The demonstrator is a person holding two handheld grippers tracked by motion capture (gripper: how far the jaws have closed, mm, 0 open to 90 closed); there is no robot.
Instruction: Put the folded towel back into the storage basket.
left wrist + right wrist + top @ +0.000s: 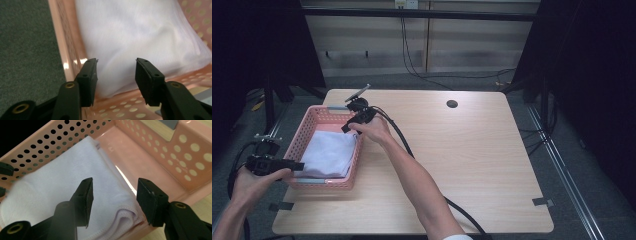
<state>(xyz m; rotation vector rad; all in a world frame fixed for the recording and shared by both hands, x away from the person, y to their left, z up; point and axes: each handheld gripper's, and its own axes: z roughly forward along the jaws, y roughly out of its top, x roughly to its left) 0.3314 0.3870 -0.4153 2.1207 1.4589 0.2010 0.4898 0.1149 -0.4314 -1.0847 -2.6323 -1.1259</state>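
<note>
Left tool [298, 165] sits at the near left end of the pink perforated basket [328, 184], held in the left hand [254, 181] off the table's [472, 165] left edge. Jaws apart, gripping nothing. In the left gripper view the left tool [116, 75] points over the basket's rim [65, 47] at the white folded towel [140, 37], which lies just past the tips; grey floor [25, 50] on the left.

Towel [329, 152] lies inside the basket, filling its near and middle part. White, soft weave, folded in layers, stitched hem showing at the folded edge [120, 220]. No readable writing or labels.

Farther back, right tool [347, 127] held by the right hand [374, 131] over the basket's far right rim, jaws apart and empty. In the right gripper view the right tool [115, 192] hovers above the towel's corner and the bare basket floor [140, 162].
</note>
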